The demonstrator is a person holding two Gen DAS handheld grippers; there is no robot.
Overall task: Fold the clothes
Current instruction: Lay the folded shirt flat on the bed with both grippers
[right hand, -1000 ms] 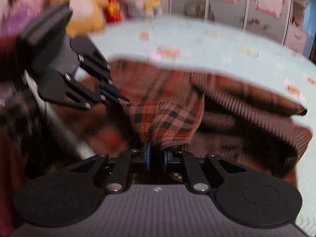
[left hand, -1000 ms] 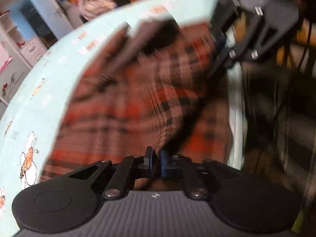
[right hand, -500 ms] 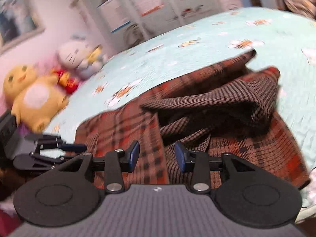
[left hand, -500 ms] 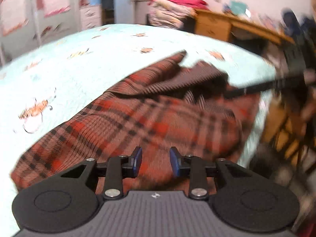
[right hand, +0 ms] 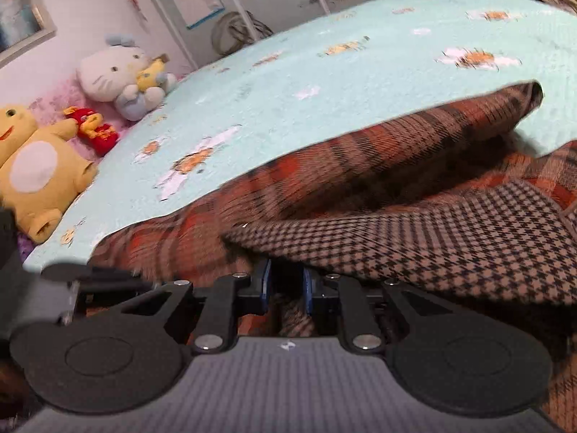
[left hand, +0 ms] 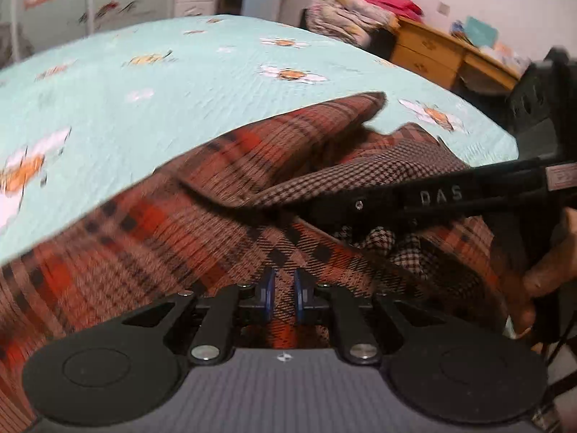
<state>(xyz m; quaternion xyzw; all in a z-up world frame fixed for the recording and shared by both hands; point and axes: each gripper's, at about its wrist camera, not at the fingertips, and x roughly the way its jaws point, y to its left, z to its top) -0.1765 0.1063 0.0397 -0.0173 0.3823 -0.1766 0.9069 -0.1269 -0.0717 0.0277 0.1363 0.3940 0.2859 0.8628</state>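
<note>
- Half a second ago both my grippers hung spread above the shirt; now both are down in the cloth with the gaps narrowed.
- My left gripper (left hand: pixel 283 290) has its blue pads (left hand: pixel 267 293) drawn close, a ridge of red plaid rising between them. I cannot tell whether they truly pinch it or just flank it.
- My right gripper (right hand: pixel 285 287) stands a bit wider, pads parted, nosed under the houndstooth flap; plaid lies between the fingers, not visibly clamped.
- The shirt (left hand: pixel 173 238) is right under and ahead of both grippers, rumpled, its houndstooth lining (right hand: pixel 450 238) turned up over the plaid.
- From the left gripper, the other tool's dark arm (left hand: pixel 450 195) crosses just ahead to the right, lower and nearer than before, with a hand (left hand: pixel 548 263) at the right edge.
- From the right gripper, the left tool (right hand: pixel 83 285) sits just to the left, touching the shirt's near edge.
- Edges: one shirt point (left hand: pixel 371 103) reaches far ahead; the bed (left hand: pixel 180 83) drops off close on the right, toward a wooden dresser (left hand: pixel 443 57).
- Open room: wide bare quilt ahead and left; plush toys (right hand: pixel 72 115) well off to the far left.
</note>
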